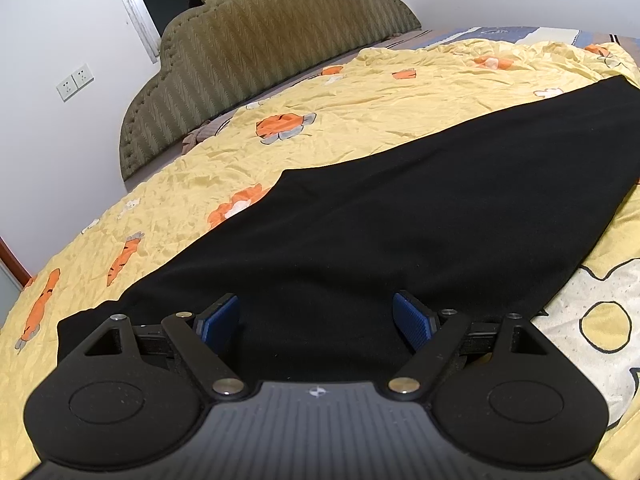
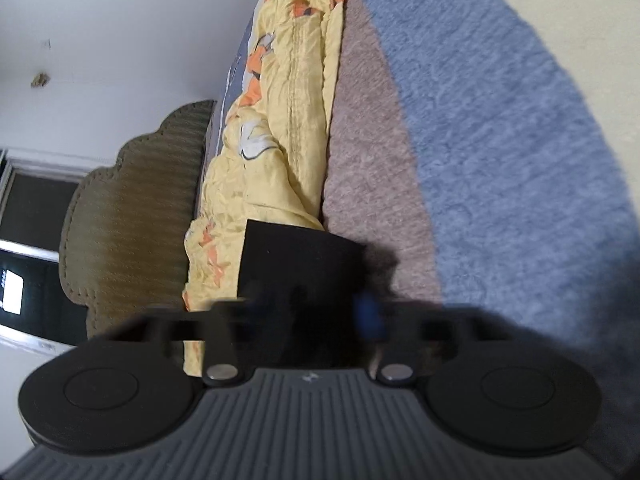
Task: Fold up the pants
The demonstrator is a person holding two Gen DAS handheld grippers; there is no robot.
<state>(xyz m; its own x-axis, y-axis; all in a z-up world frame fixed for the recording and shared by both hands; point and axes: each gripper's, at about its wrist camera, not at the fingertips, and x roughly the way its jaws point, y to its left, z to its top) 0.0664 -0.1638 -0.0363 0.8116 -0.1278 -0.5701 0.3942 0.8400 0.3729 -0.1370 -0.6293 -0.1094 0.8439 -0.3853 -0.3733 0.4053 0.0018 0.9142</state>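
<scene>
Pants [image 1: 400, 216] lay flat across the bed's yellow carrot-print quilt [image 1: 360, 92], below an olive headboard [image 1: 256, 44]; left hand-held gripper [image 1: 316, 322] gaped apart, right hand-held gripper [image 2: 320, 312] too blurred to tell.

Black pants [image 1: 400, 216]: plain dark fabric, spread flat and smooth, one long tapering panel with straight edges. Near end lies directly under and between the wide-set fingers of the left gripper [image 1: 316, 320]; the rest runs away ahead and to its right. In the right wrist view, a squared black end [image 2: 296, 264] sits just ahead of the tongs there.
</scene>
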